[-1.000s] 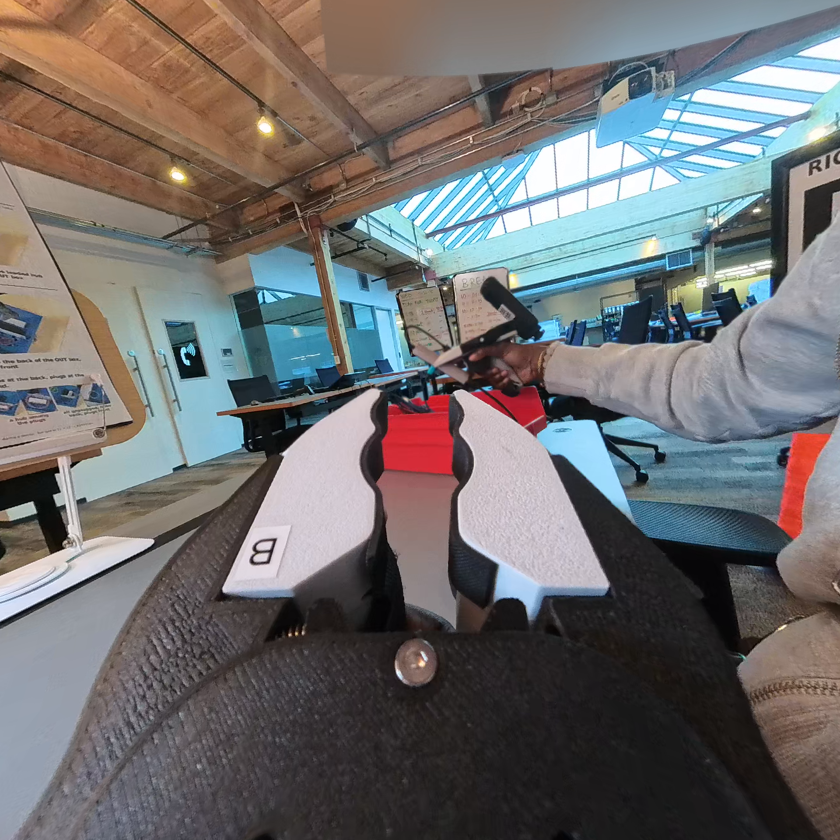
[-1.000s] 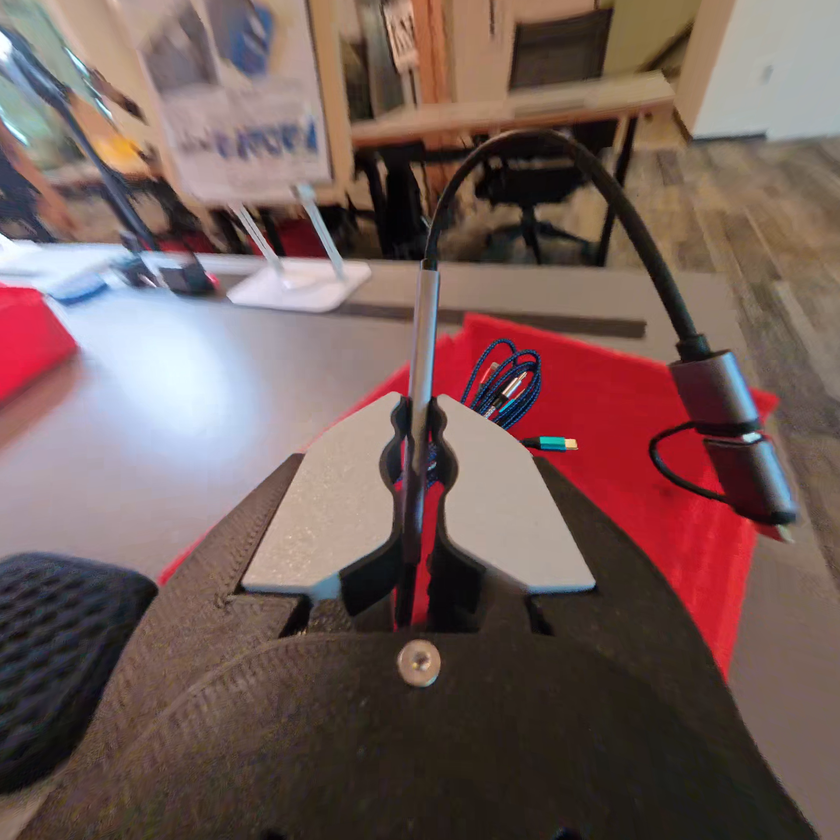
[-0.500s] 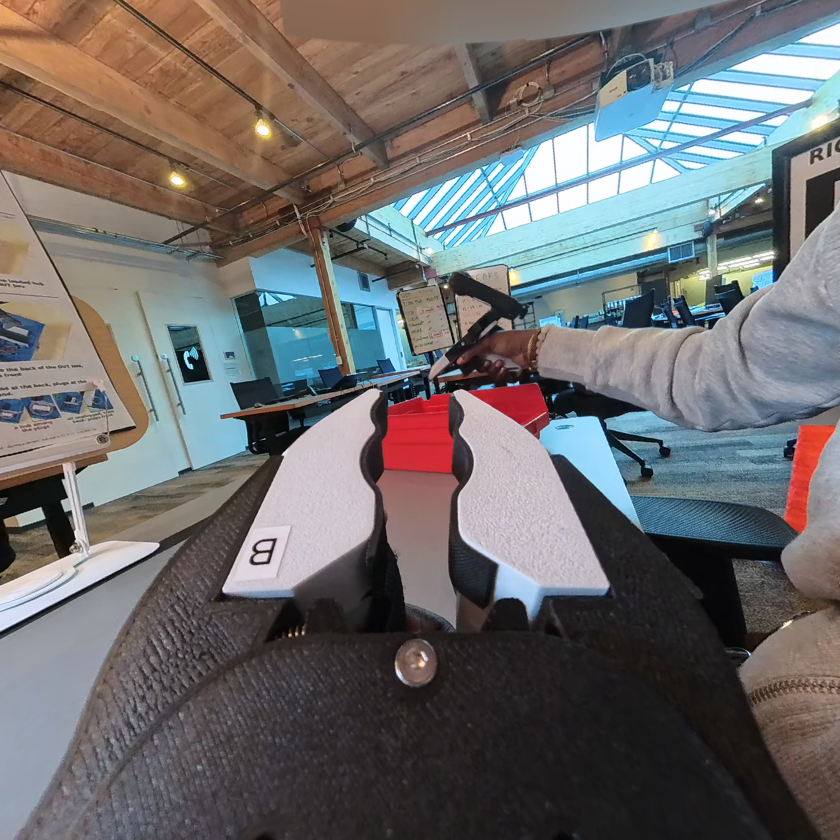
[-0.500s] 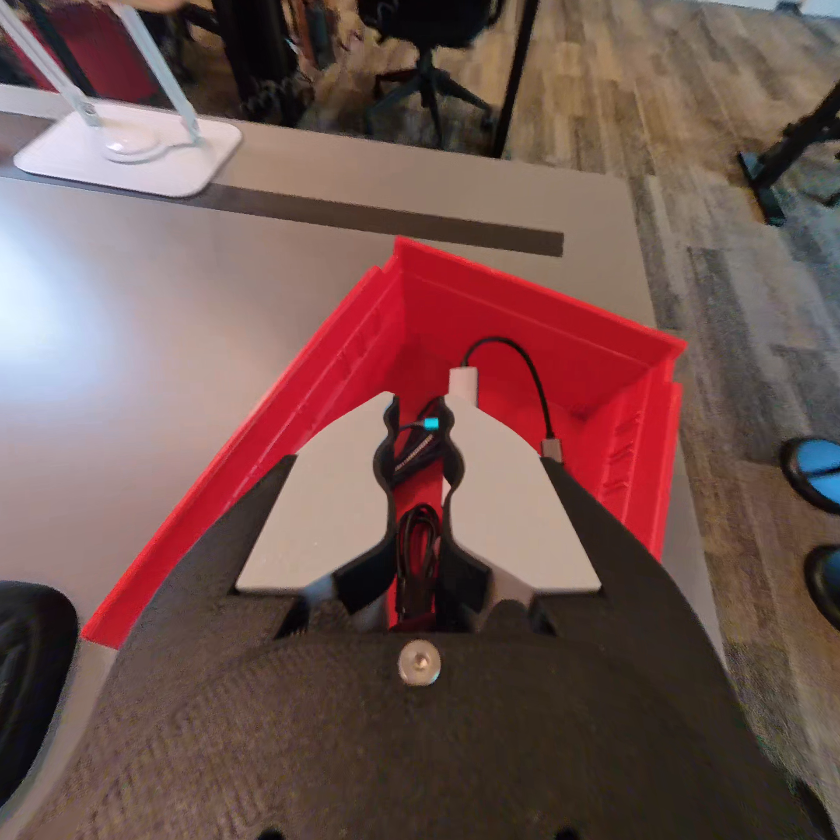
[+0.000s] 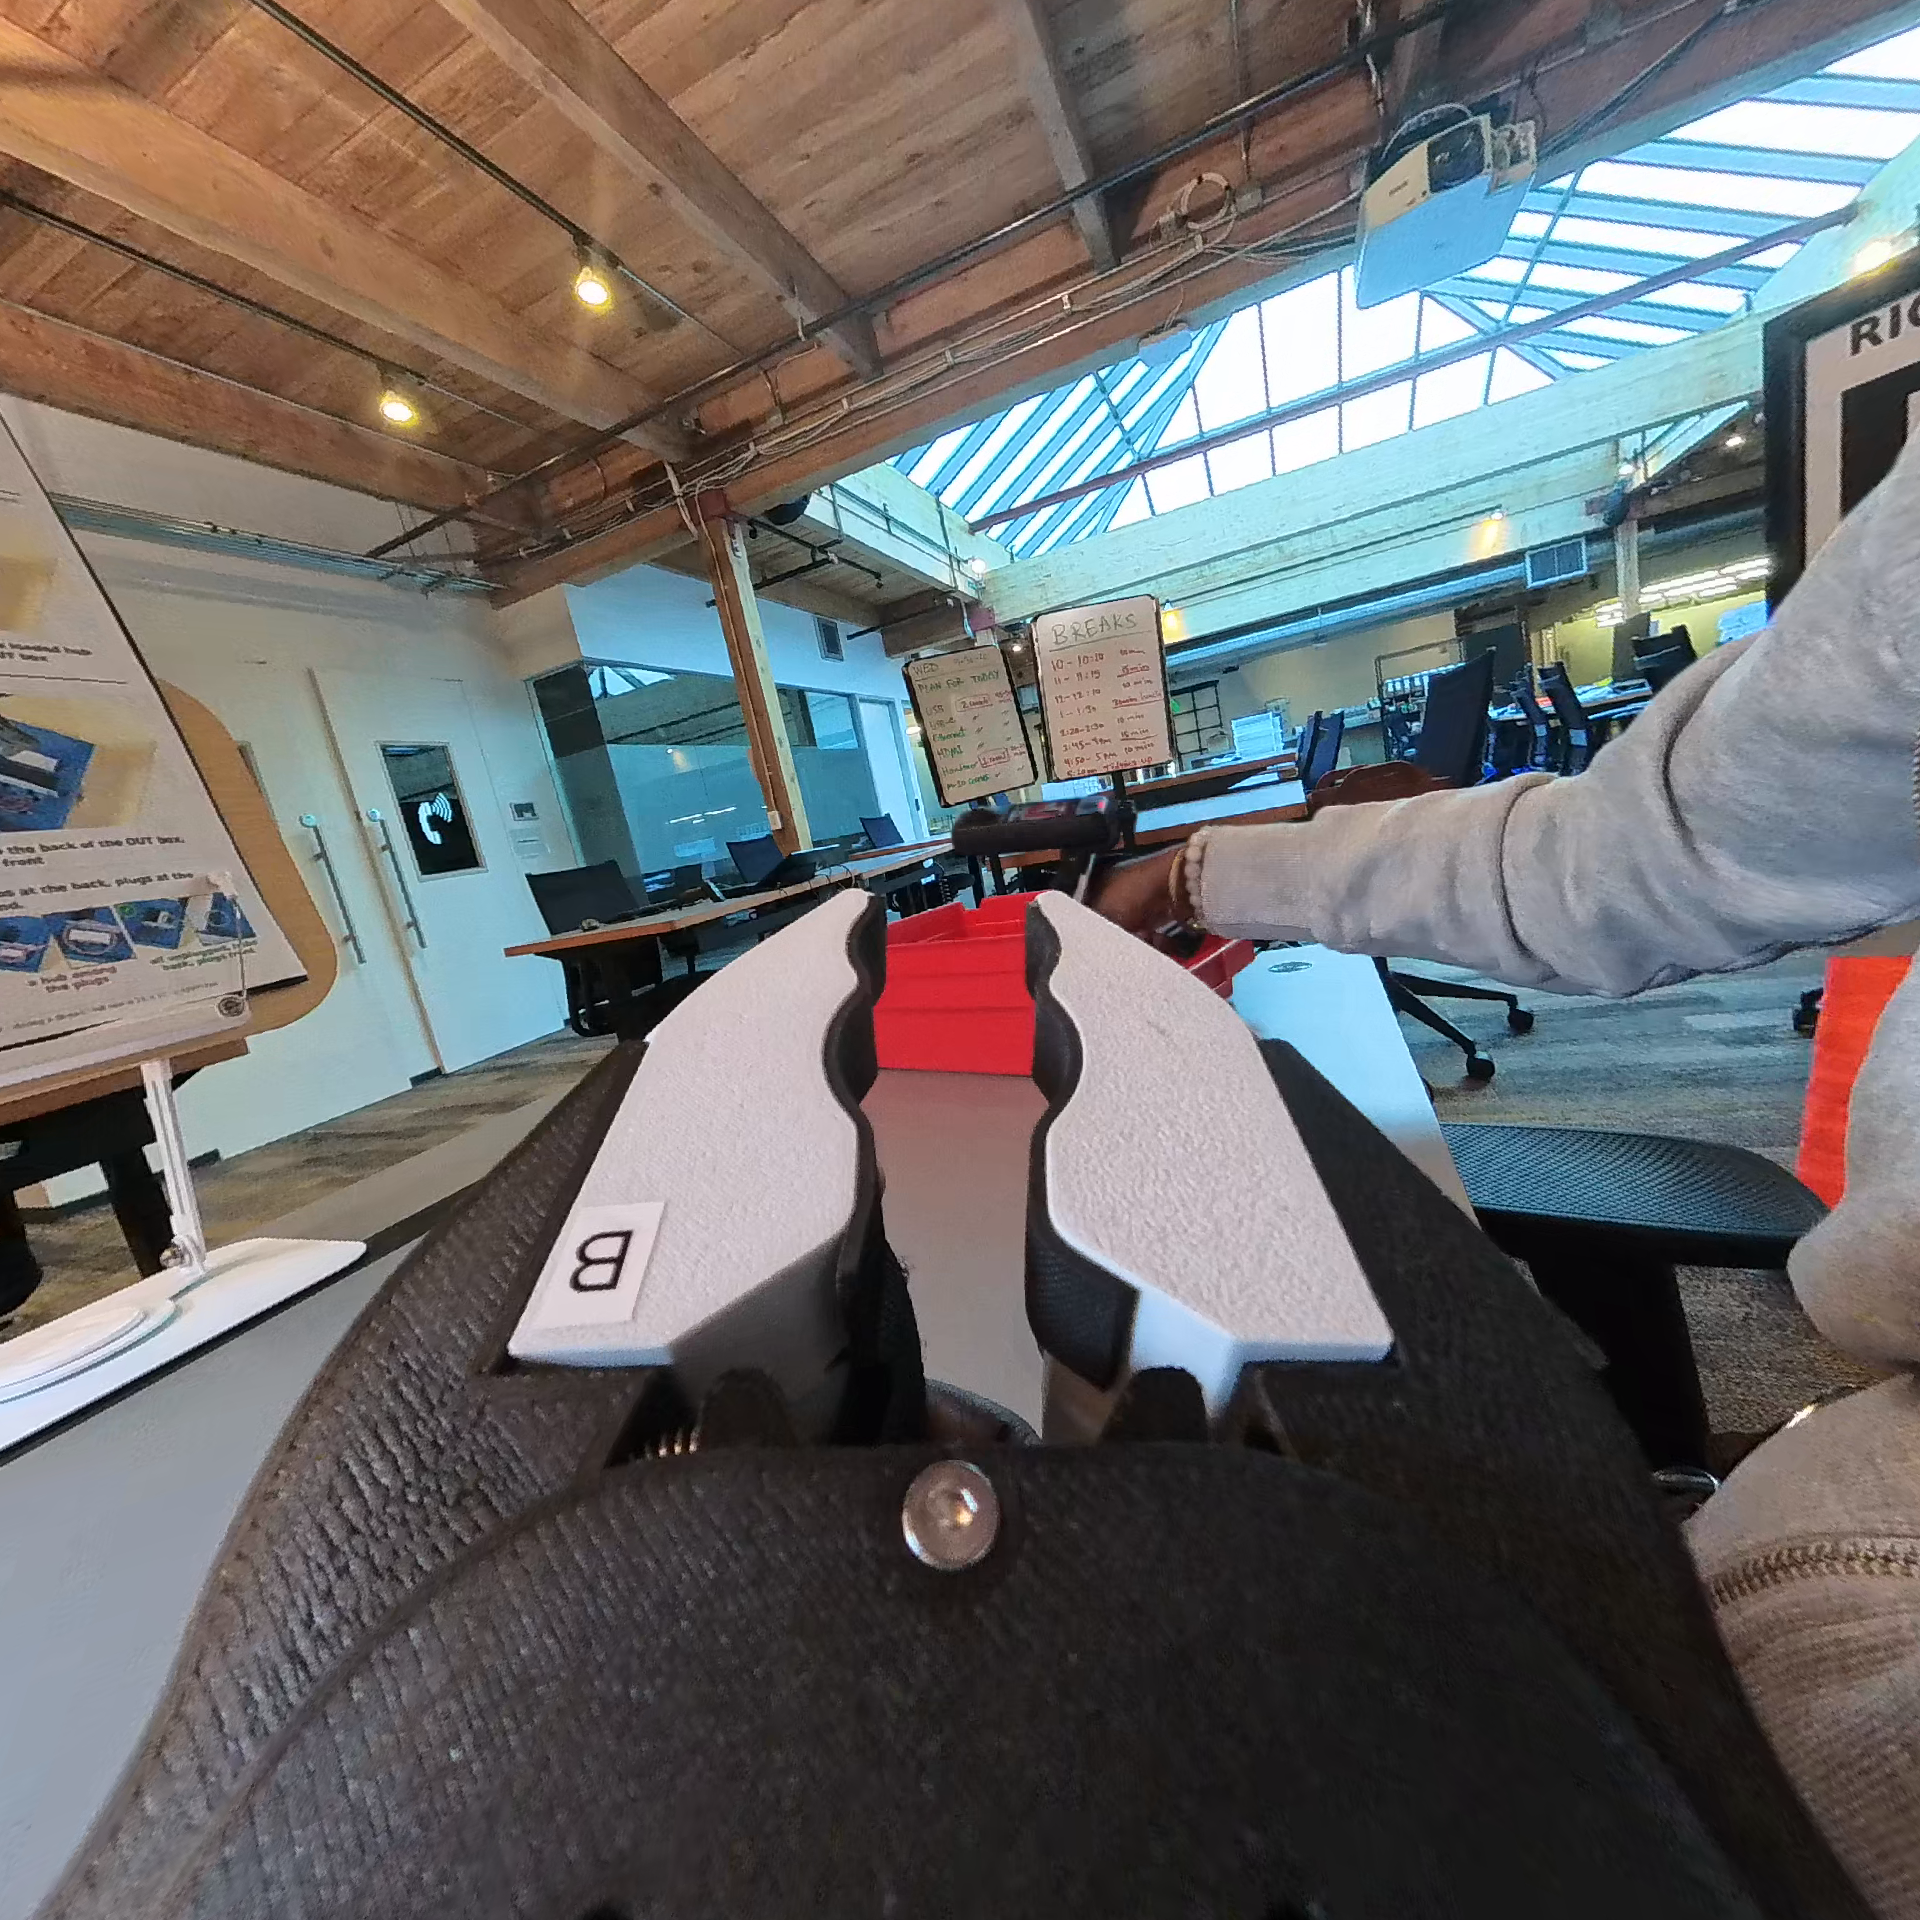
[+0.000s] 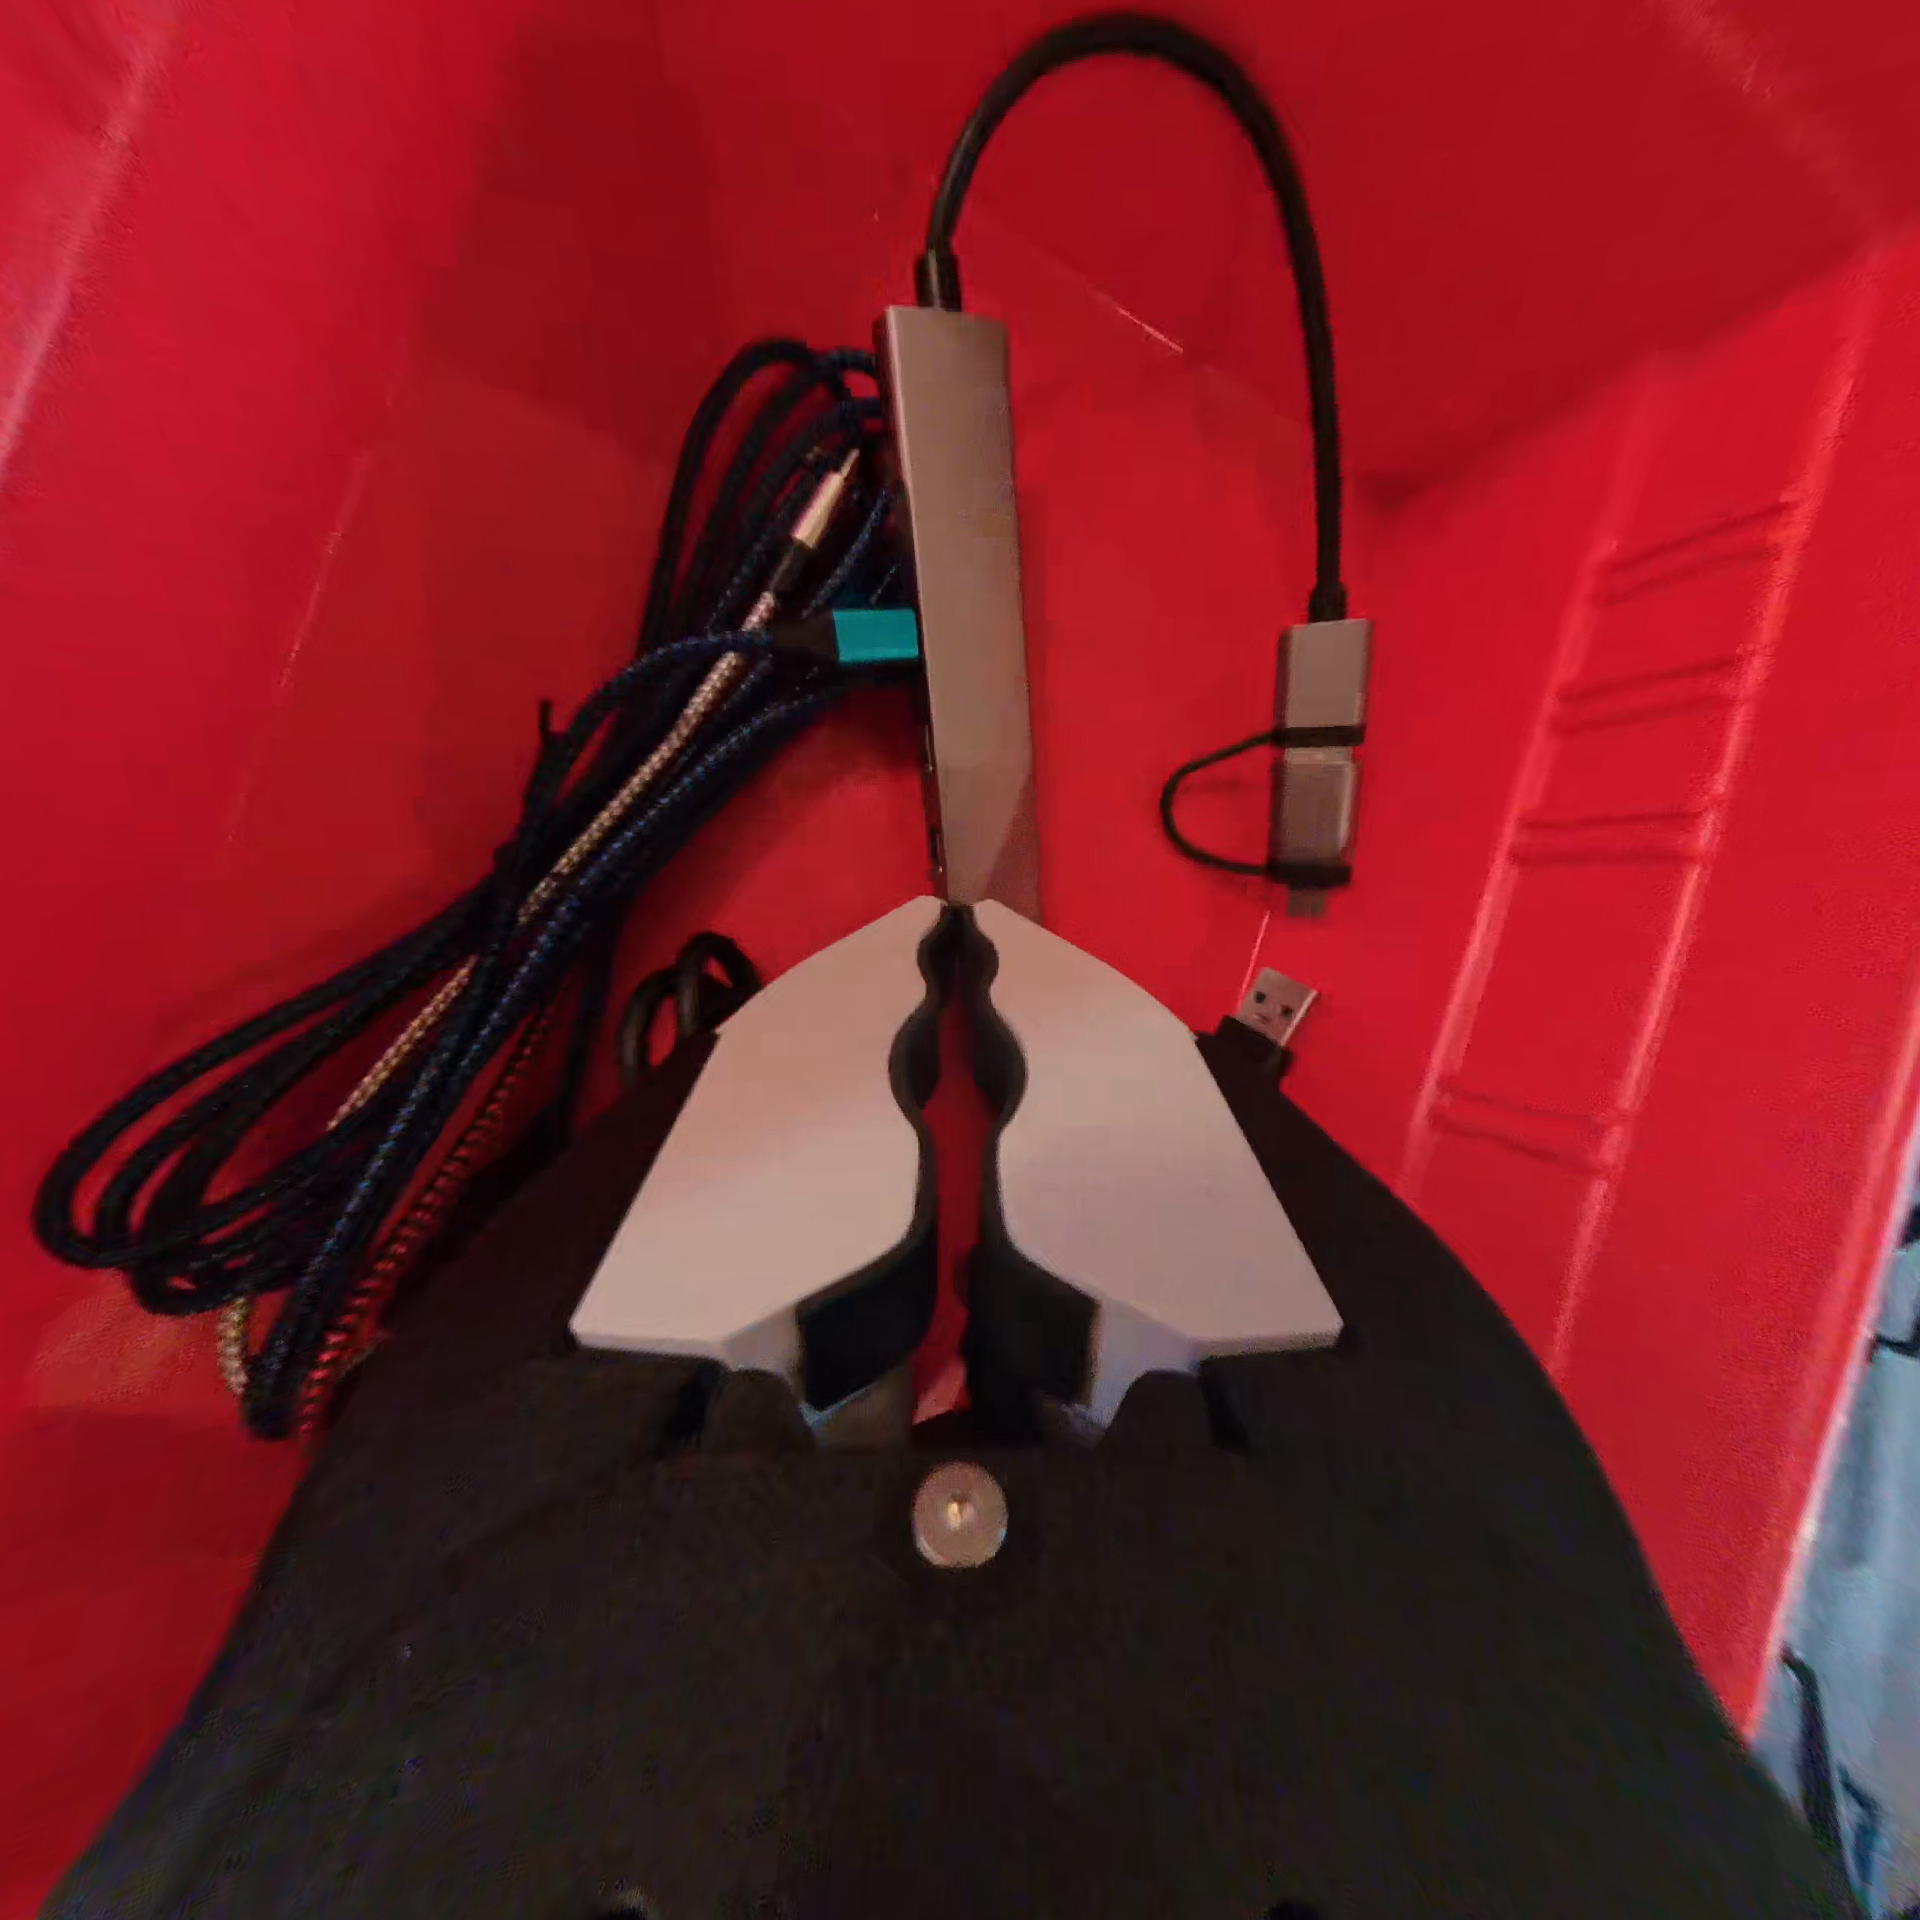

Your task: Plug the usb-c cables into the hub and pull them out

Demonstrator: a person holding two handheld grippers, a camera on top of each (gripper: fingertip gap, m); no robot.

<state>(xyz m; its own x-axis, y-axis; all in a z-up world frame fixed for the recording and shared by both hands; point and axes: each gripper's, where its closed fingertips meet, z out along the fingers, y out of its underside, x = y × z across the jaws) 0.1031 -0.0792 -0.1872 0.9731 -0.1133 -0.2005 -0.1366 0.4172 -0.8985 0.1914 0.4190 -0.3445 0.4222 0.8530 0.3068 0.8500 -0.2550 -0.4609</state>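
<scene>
In the right wrist view my right gripper (image 6: 956,912) is deep inside a red bin (image 6: 1621,831), shut on the near end of a slim grey hub (image 6: 966,582). A teal plug (image 6: 873,636) sits against the hub's left side, and a silver plug (image 6: 821,509) lies just above it. Their braided dark cables (image 6: 416,1039) coil on the bin floor at the left. The hub's own black lead (image 6: 1299,312) loops to a grey adapter plug (image 6: 1320,748). My left gripper (image 5: 956,935) is open and empty, low over the grey table (image 5: 104,1558).
In the left wrist view a grey sleeve (image 5: 1558,862) reaches to the red bin (image 5: 956,997) at the table's far end. A sign on a white stand (image 5: 177,1299) is at the left. A mesh chair (image 5: 1621,1195) is at the right. A loose USB-A plug (image 6: 1273,1008) lies by my right finger. The left gripper's tips are roughly 55 cm from the right gripper's.
My right gripper has dropped from above the table down into the red bin with the hub. My left gripper has stayed in place and open.
</scene>
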